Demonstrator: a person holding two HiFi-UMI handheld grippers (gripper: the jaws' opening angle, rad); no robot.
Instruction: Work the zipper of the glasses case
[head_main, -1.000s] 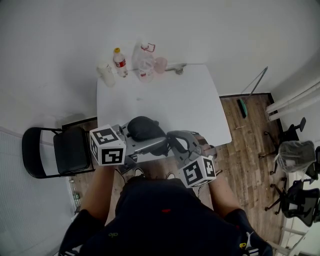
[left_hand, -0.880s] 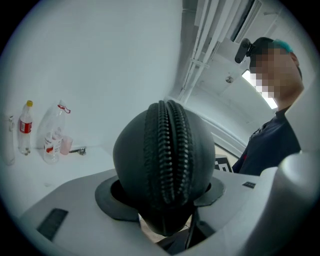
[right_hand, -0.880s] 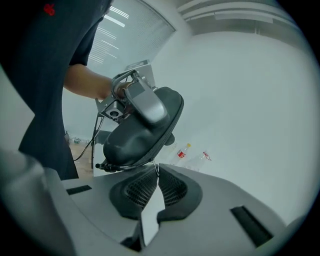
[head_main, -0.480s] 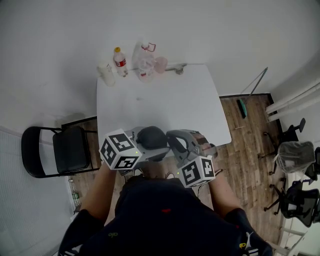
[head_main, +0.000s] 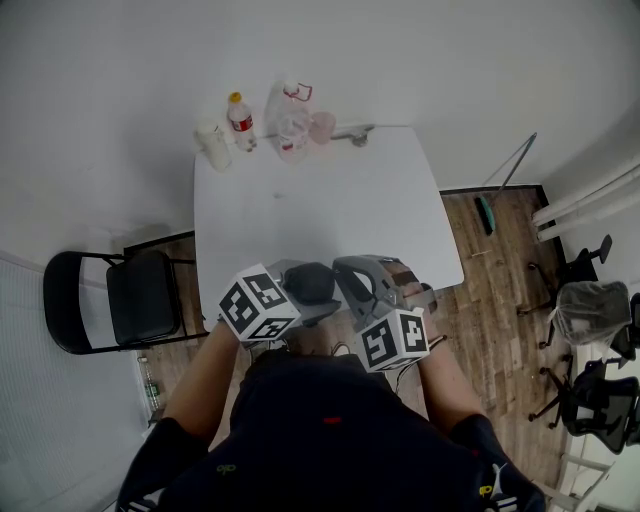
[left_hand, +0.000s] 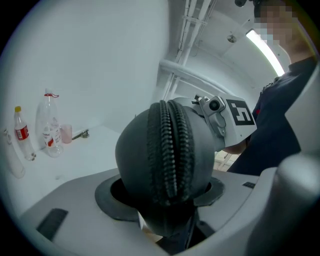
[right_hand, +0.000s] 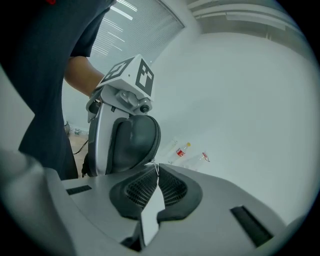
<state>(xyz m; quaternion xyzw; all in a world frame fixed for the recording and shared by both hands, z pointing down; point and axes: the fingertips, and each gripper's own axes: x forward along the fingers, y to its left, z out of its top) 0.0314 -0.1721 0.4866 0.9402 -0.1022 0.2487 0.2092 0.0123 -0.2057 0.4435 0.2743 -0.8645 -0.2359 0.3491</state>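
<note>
A dark oval glasses case (head_main: 310, 282) hangs in the air over the near edge of the white table (head_main: 320, 200). My left gripper (head_main: 318, 288) is shut on it, one jaw on each flat side. In the left gripper view the case (left_hand: 165, 155) stands on end, and its closed zipper (left_hand: 170, 150) runs down the middle facing the camera. My right gripper (head_main: 338, 268) is shut, its tips against the case's edge. In the right gripper view a thin metal zipper pull (right_hand: 155, 163) shows pinched at the closed tips of the right gripper (right_hand: 155, 169), beside the case (right_hand: 132, 142).
At the table's far edge stand a red-labelled bottle (head_main: 240, 122), a clear bottle (head_main: 290, 125), a pink cup (head_main: 320, 128) and a white container (head_main: 212, 145). A black chair (head_main: 130, 300) is to the left. Office chairs (head_main: 590, 310) stand on the wooden floor to the right.
My left gripper has sunk and swung right with the case, and has rolled. The case now sits closer to the right gripper's tips. The right gripper has stayed in place.
</note>
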